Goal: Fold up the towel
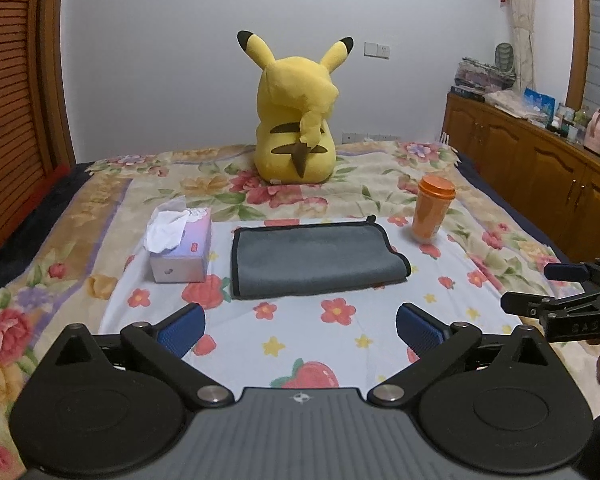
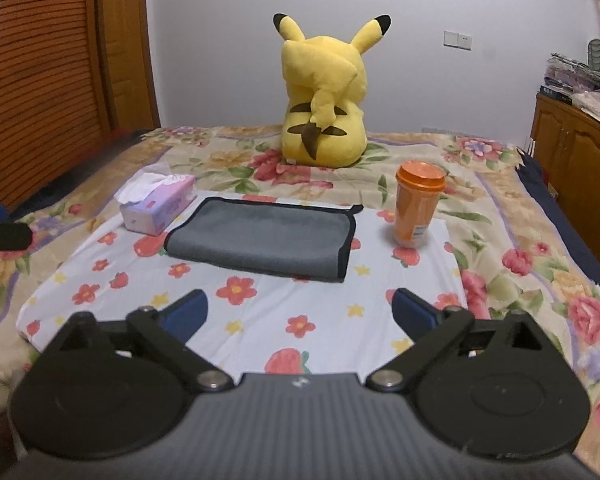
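A grey towel with black trim lies folded in a flat rectangle on a white flowered cloth on the bed; it also shows in the right wrist view. My left gripper is open and empty, hovering above the cloth in front of the towel. My right gripper is open and empty, also short of the towel's near edge. The right gripper shows from the side at the right edge of the left wrist view.
A tissue box stands left of the towel, an orange lidded cup right of it. A yellow Pikachu plush sits behind. A wooden cabinet with clutter runs along the right; a slatted wardrobe stands left.
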A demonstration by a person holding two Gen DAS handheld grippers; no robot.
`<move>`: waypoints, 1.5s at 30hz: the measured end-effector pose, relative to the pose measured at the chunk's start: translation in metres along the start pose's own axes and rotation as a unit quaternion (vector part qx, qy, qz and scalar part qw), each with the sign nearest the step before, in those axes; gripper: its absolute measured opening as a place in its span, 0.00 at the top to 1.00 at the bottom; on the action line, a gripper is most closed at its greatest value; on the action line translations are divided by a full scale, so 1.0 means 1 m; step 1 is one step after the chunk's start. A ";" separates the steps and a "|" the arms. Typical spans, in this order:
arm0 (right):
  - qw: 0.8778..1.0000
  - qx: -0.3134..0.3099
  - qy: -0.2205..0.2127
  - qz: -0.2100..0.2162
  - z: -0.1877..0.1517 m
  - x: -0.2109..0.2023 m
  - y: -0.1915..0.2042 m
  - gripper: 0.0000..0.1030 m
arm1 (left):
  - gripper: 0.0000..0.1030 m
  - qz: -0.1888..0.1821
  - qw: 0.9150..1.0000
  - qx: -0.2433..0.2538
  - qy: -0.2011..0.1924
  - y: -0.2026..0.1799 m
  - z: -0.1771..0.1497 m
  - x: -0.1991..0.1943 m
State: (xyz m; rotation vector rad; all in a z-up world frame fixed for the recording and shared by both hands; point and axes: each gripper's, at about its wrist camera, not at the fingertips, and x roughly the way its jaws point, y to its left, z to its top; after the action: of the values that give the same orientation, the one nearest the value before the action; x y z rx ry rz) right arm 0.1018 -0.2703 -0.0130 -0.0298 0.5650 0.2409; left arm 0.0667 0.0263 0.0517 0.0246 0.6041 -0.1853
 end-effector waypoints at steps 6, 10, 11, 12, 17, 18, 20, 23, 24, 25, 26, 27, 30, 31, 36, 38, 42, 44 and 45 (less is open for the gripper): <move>1.000 0.001 -0.003 -0.013 -0.013 0.000 0.003 0.00 | 0.00 0.004 1.000 -0.001 0.006 -0.005 -0.013 0.001; 1.000 0.006 -0.003 -0.012 -0.022 -0.001 0.005 0.00 | 0.00 0.012 1.000 -0.007 0.011 -0.006 -0.023 0.003; 1.000 0.008 -0.004 -0.012 -0.025 -0.002 0.006 0.00 | 0.00 0.016 1.000 -0.008 0.013 -0.007 -0.026 0.004; 1.000 0.009 -0.004 -0.013 -0.027 -0.002 0.007 0.00 | 0.00 0.021 1.000 -0.008 0.016 -0.007 -0.028 0.006; 1.000 0.014 -0.007 -0.014 -0.036 -0.004 0.011 0.00 | 0.00 0.022 0.999 -0.006 0.024 -0.009 -0.042 0.010; 1.000 0.015 -0.009 -0.014 -0.038 -0.005 0.012 0.00 | 0.00 0.021 0.999 -0.008 0.024 -0.010 -0.044 0.012; 1.000 0.018 -0.011 -0.014 -0.041 -0.005 0.012 0.00 | 0.00 0.020 0.999 -0.013 0.027 -0.011 -0.049 0.014; 1.000 0.025 -0.012 -0.014 -0.045 -0.005 0.012 0.00 | 0.00 0.013 0.999 -0.015 0.026 -0.013 -0.056 0.017; 0.999 0.026 -0.012 -0.015 -0.046 -0.005 0.012 0.00 | 0.00 0.013 0.999 -0.013 0.026 -0.013 -0.058 0.018; 0.999 0.026 -0.012 -0.015 -0.047 -0.005 0.012 0.00 | 0.00 0.014 0.999 -0.013 0.026 -0.014 -0.061 0.019; 0.999 0.025 -0.013 -0.015 -0.048 -0.005 0.013 0.00 | 0.00 0.014 0.999 -0.012 0.026 -0.015 -0.063 0.020; 0.999 0.025 -0.013 -0.016 -0.048 -0.005 0.013 0.00 | 0.00 0.014 0.999 -0.012 0.026 -0.015 -0.066 0.022; 1.000 0.020 -0.013 -0.019 -0.051 -0.002 0.014 0.00 | 0.00 0.017 0.999 -0.014 0.029 -0.015 -0.073 0.027; 1.000 0.019 -0.012 -0.021 -0.052 -0.001 0.014 0.00 | 0.00 0.019 0.999 -0.014 0.030 -0.014 -0.075 0.029; 0.999 0.017 -0.008 -0.030 -0.056 0.006 0.013 0.00 | 0.00 0.027 0.999 -0.008 0.026 -0.012 -0.079 0.037; 0.999 0.016 -0.006 -0.032 -0.057 0.008 0.013 0.00 | 0.00 0.030 0.999 -0.002 0.026 -0.013 -0.080 0.040; 0.999 0.022 -0.006 -0.034 -0.057 0.011 0.012 0.00 | 0.00 0.030 0.999 -0.001 0.024 -0.013 -0.080 0.042; 0.999 0.024 -0.006 -0.035 -0.058 0.011 0.011 0.00 | 0.00 0.029 0.999 -0.002 0.020 -0.012 -0.079 0.041; 0.999 0.023 -0.007 -0.036 -0.058 0.011 0.011 0.00 | 0.00 0.029 0.999 -0.002 0.018 -0.012 -0.079 0.040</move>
State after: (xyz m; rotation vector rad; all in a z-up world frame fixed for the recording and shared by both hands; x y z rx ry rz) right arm 0.0777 -0.2625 -0.0671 -0.0027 0.5542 0.1583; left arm 0.0524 0.0138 -0.0358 0.0406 0.6397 -0.1283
